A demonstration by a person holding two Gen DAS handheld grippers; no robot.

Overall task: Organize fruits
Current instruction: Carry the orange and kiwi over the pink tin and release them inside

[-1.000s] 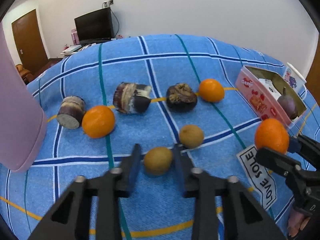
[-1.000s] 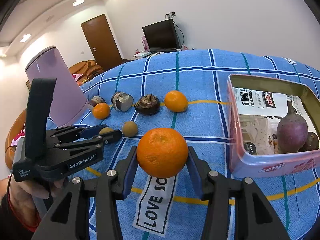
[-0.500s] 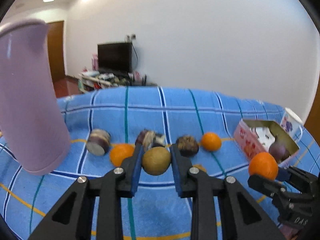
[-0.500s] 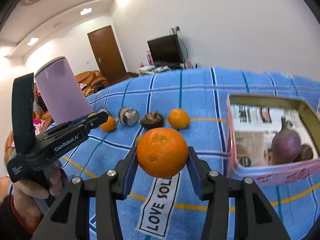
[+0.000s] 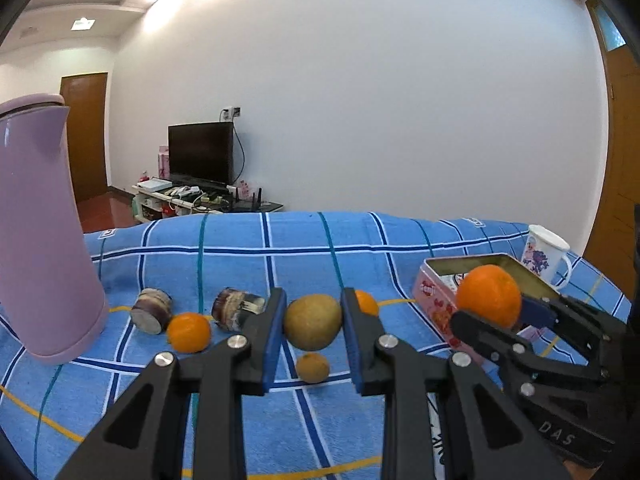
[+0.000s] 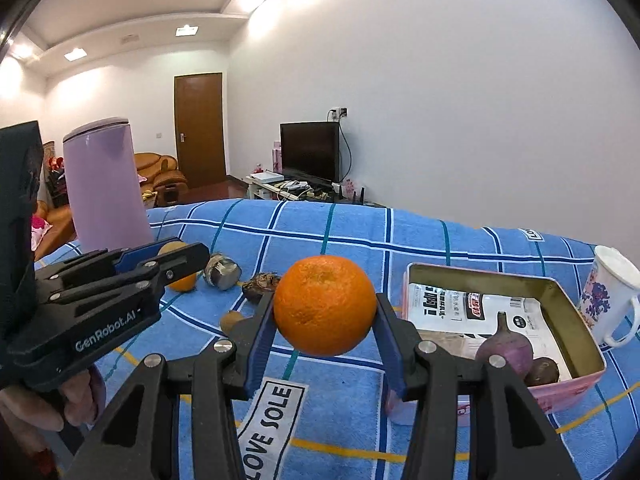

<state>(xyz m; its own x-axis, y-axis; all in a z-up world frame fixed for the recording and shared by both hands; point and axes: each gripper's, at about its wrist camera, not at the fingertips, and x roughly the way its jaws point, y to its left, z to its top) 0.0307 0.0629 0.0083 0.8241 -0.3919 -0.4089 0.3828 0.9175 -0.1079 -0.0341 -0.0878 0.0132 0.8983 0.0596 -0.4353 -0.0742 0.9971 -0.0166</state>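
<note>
Fruits in transit: right gripper (image 6: 325, 336) pinches an orange (image 6: 325, 306) above the cloth; left gripper (image 5: 313, 334) pinches a brown fruit (image 5: 313, 322). Pink tin (image 6: 582, 322), holding purple fruit, lies at three o'clock of the orange, nearer the right hand, likely the next drop point.

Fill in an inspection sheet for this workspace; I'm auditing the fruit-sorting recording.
Surface: blue checked cloth, lying smooth.
Job's things: pink tin holds a purple fruit; loose orange and small brown fruit on the cloth.
Clutter: lilac jug, printed mug.
Grippers: left hand-held gripper clamps a brown fruit; right hand-held gripper clamps an orange.
Cables: a cord behind the television.
Surroundings: brown door.
</note>
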